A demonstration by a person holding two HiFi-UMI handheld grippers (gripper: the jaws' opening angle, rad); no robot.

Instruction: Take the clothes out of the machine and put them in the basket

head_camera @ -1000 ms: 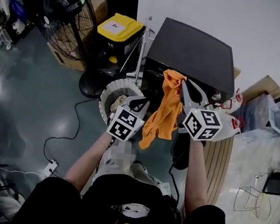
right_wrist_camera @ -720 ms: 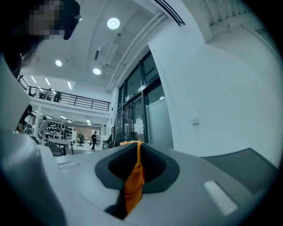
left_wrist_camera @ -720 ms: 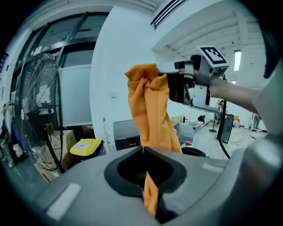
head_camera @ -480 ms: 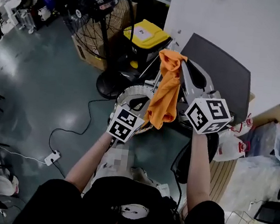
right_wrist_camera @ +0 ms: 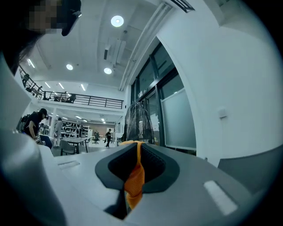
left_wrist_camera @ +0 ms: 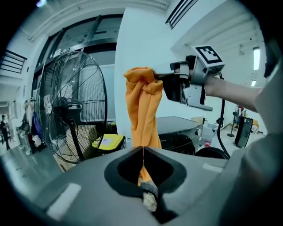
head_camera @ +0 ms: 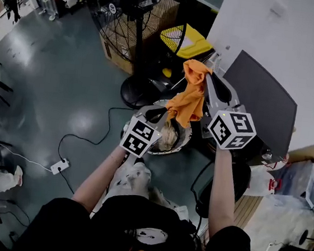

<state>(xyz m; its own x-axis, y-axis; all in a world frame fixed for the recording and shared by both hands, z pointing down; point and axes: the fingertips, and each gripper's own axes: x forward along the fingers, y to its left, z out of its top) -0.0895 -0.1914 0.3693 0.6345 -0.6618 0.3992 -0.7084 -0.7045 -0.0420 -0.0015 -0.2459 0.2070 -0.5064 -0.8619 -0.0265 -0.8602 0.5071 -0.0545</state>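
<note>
The right gripper [head_camera: 205, 76] is clenched on the bunched top of the orange fabric cloth [head_camera: 188, 100], which dangles over the far rim of the round white slatted basket [head_camera: 184, 142]. The left gripper [head_camera: 159, 115], jaws together on nothing apparent, sits beside the cloth's tail. Released here, the loose tail could catch that rim and drag the cloth onto the floor.

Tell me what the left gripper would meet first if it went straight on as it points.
Most likely the cloth hanging from the right gripper, dead ahead of the left gripper and its shut jaws; how near it hangs is unclear.
</note>
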